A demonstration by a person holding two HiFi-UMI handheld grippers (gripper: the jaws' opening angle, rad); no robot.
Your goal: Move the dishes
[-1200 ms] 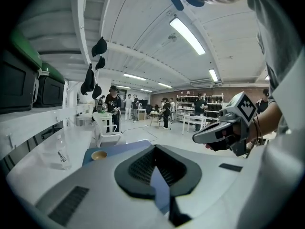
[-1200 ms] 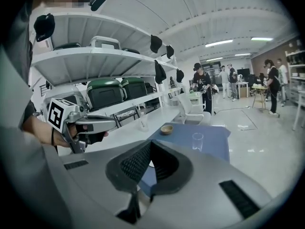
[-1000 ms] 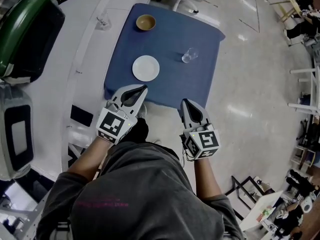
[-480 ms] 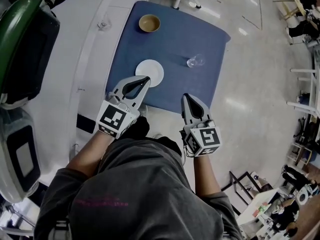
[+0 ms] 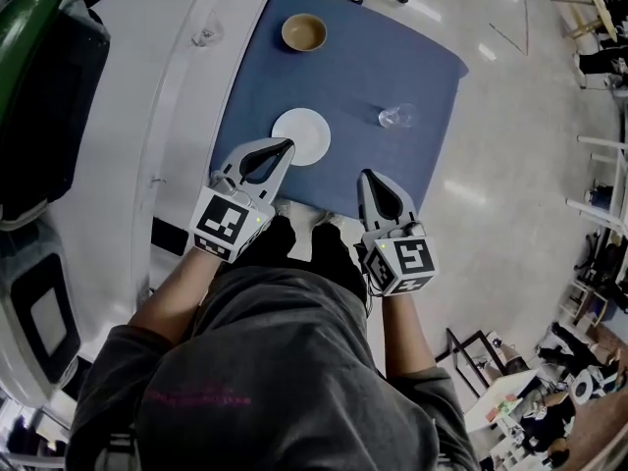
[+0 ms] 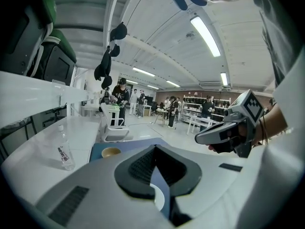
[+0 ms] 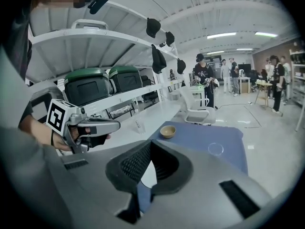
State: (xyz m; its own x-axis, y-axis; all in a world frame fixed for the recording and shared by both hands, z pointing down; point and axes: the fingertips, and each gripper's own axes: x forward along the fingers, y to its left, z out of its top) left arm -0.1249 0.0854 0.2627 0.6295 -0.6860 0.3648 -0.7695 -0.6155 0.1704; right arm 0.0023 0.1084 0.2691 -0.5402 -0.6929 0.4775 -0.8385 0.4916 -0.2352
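A white plate (image 5: pixel 303 133) lies near the front of the blue table (image 5: pixel 363 67). A tan bowl (image 5: pixel 303 32) sits at the far left corner and a clear glass (image 5: pixel 396 117) at the right. My left gripper (image 5: pixel 287 146) is shut and empty, its tip at the plate's near left rim. My right gripper (image 5: pixel 365 176) is also shut and empty, over the table's near edge, right of the plate. In the left gripper view the plate (image 6: pixel 158 198) shows behind the closed jaws, with the bowl (image 6: pixel 111 152) farther off. The right gripper view shows the bowl (image 7: pixel 167 131) and glass (image 7: pixel 215 149).
A white counter (image 5: pixel 167 135) runs along the table's left side, with a small clear bottle (image 6: pixel 65 151) on it. Green cases (image 5: pixel 39 57) sit on shelves beyond it. An office chair (image 6: pixel 116 128) stands past the table's far end. People stand far back in the room.
Both grippers have moved forward towards the table. The left tip has reached the plate's near rim, and the right tip now hangs over the table's front edge.
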